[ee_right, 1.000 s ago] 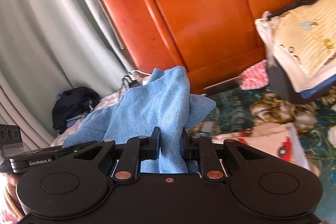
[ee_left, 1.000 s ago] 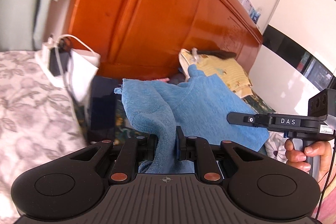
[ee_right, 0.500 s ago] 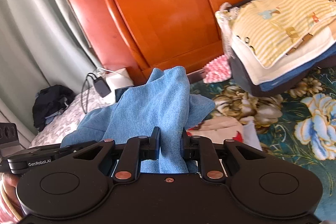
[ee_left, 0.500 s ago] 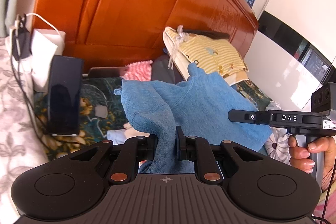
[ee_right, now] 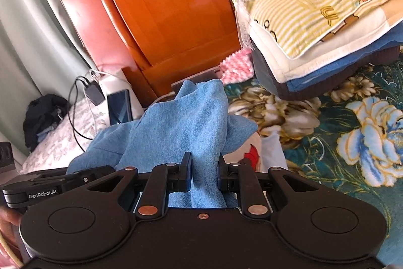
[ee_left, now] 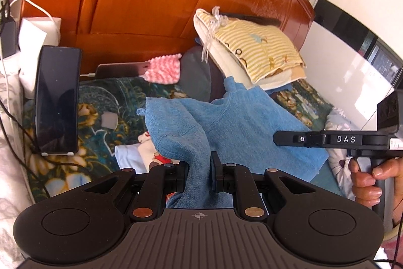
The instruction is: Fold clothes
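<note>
A: Left gripper (ee_left: 199,169) and right gripper (ee_right: 204,174) each pinch a bunched edge of the blue garment (ee_left: 246,122), held above the floral bedspread (ee_right: 327,143), near the folded pile (ee_right: 314,24).

B: Best lowered level, both edges kept taut. Soft, fleecy, sagging between them.

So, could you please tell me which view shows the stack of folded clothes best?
The right wrist view: the stack of folded clothes fills its upper right, layers visible edge-on. In the left wrist view the stack is farther off, its lower layers hidden by the blue garment.
</note>
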Motion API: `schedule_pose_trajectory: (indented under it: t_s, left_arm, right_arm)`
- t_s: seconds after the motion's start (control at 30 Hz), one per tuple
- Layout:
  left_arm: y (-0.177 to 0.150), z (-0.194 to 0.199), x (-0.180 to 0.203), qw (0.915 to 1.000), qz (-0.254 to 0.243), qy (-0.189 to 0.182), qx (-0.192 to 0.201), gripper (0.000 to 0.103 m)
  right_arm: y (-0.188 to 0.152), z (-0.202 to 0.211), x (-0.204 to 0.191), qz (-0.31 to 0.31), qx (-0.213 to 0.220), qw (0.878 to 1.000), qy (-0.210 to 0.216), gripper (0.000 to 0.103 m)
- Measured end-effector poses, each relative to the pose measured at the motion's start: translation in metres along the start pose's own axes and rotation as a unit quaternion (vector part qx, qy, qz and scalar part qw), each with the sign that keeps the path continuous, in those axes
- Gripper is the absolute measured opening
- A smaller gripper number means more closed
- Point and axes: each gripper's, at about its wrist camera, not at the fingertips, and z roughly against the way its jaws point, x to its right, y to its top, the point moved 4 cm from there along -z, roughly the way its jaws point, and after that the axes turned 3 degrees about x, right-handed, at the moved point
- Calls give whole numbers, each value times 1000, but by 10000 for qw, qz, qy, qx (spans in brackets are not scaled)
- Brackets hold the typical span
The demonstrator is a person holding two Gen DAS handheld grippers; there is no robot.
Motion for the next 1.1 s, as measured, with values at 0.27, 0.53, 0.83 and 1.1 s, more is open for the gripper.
schedule_pose_trajectory:
  t_s: [0.27, 0.53, 0.83, 1.1]
  left_arm:
    - [-11, -12, -1, 9999, -7, 144, -50, 13]
    - [-16, -18, -1, 9995, -76, 298, -61, 13]
    - [-15, -25, 5, 9991, -298, 299, 18, 13]
    - [-23, -37, 9, 9988, -396, 280, -9, 13]
  right_arm:
    - [-4, -13, 2, 275, -198, 9993, -176, 18]
    - [-3, -22, -1, 591, -288, 9975, -271, 18]
    - [-7, -25, 8, 576, -243, 9976, -302, 18]
    - [-9, -29, 23, 454, -234, 9980, -360, 18]
